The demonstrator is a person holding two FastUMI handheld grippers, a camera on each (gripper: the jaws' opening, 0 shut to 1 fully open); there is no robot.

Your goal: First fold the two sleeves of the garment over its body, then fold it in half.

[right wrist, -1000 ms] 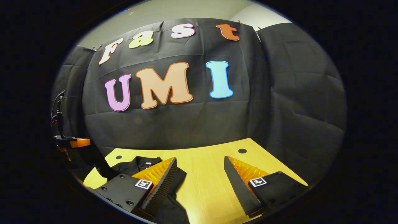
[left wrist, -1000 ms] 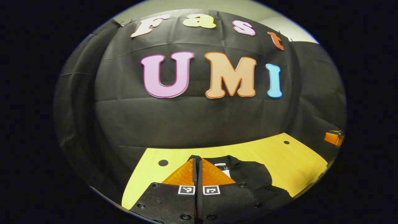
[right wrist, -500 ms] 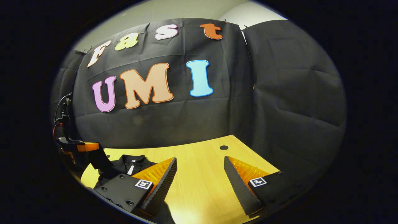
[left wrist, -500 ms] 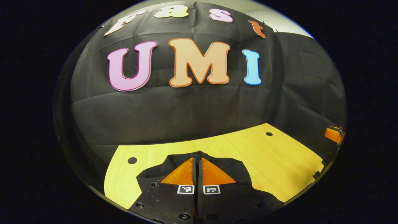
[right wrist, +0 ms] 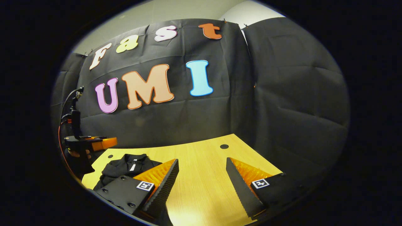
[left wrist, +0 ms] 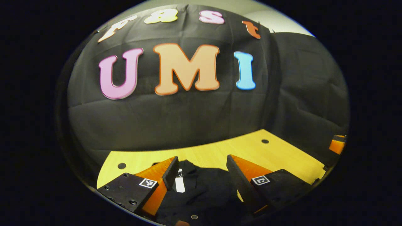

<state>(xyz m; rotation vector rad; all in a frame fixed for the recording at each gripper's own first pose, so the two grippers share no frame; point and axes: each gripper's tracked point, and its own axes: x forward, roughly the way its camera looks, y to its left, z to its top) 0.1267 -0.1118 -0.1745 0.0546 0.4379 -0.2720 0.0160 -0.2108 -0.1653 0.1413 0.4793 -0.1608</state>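
Note:
The black garment (left wrist: 204, 191) lies bunched on the wooden table (left wrist: 282, 157), directly under my left gripper (left wrist: 201, 168), which is open with its fingers spread above the cloth. A white tag (left wrist: 180, 184) shows on the fabric near the left finger. In the right gripper view the garment (right wrist: 124, 169) is a compact dark bundle with its collar and a white label up, at the table's left end. My right gripper (right wrist: 201, 171) is open over bare wood, to the right of the garment, holding nothing. The left gripper (right wrist: 103, 143) hovers above the bundle, held by a hand.
The table (right wrist: 207, 153) has small round holes near its far corners. Black cloth walls stand close behind and to the right of it. A cable (right wrist: 67, 103) rises from the left gripper. The right gripper (left wrist: 337, 144) shows at the far right edge of the left gripper view.
My left gripper, shut on the garment before, has opened and let the cloth drop onto the table. The right gripper stayed open and barely moved.

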